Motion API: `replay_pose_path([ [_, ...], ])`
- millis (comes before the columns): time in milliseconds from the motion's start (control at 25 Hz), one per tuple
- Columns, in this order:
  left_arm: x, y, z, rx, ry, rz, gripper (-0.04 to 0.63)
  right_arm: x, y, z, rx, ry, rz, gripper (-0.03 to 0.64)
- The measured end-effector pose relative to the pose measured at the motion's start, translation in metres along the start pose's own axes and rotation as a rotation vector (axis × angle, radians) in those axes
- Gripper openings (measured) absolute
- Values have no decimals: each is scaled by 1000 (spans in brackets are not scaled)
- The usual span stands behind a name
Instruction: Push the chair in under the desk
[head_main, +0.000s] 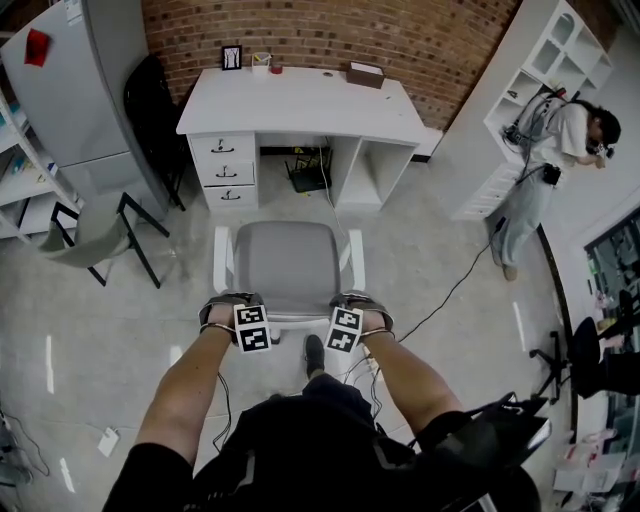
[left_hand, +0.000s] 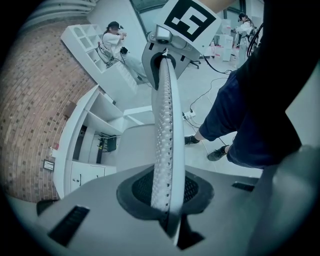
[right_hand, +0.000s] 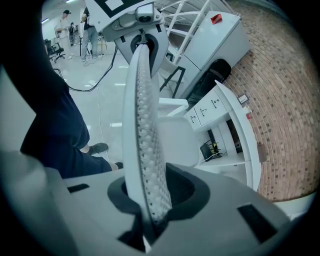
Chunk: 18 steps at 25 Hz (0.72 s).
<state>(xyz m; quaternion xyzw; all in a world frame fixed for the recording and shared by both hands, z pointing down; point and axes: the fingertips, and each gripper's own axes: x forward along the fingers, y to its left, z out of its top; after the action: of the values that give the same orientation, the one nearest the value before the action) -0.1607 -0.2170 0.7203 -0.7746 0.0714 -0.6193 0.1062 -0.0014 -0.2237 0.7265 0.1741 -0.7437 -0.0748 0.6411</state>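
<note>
An office chair (head_main: 288, 262) with a grey seat and white frame stands facing the white desk (head_main: 300, 103), with a strip of floor between them. Its seat is outside the desk's knee space (head_main: 305, 172). My left gripper (head_main: 238, 318) is shut on the left part of the backrest's top edge, and my right gripper (head_main: 352, 318) on the right part. In the left gripper view the perforated white backrest (left_hand: 165, 125) runs edge-on between the jaws of the left gripper (left_hand: 167, 200). The right gripper view shows the same backrest (right_hand: 142, 130) clamped by the right gripper (right_hand: 150, 200).
The desk has drawers (head_main: 226, 172) on its left and small items along its back edge. A black chair (head_main: 155, 110) and a grey cabinet (head_main: 85, 90) stand at left, with a folding stand (head_main: 100, 235) nearby. Cables (head_main: 450, 290) cross the floor. A person (head_main: 545, 160) stands by white shelves at right.
</note>
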Motion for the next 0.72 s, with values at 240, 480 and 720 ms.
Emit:
replay_pose_path([
  [240,8,27,2,-10,4,-2,47,11,-27,-1,-5,2,6,81],
  [480,17,56,4,-22,13,-10,48,21,-56,-3,-9,2,21,81],
  [720,26,81,9,-34,19,-16,46,31,-82,-7,-19,-2,24,80],
])
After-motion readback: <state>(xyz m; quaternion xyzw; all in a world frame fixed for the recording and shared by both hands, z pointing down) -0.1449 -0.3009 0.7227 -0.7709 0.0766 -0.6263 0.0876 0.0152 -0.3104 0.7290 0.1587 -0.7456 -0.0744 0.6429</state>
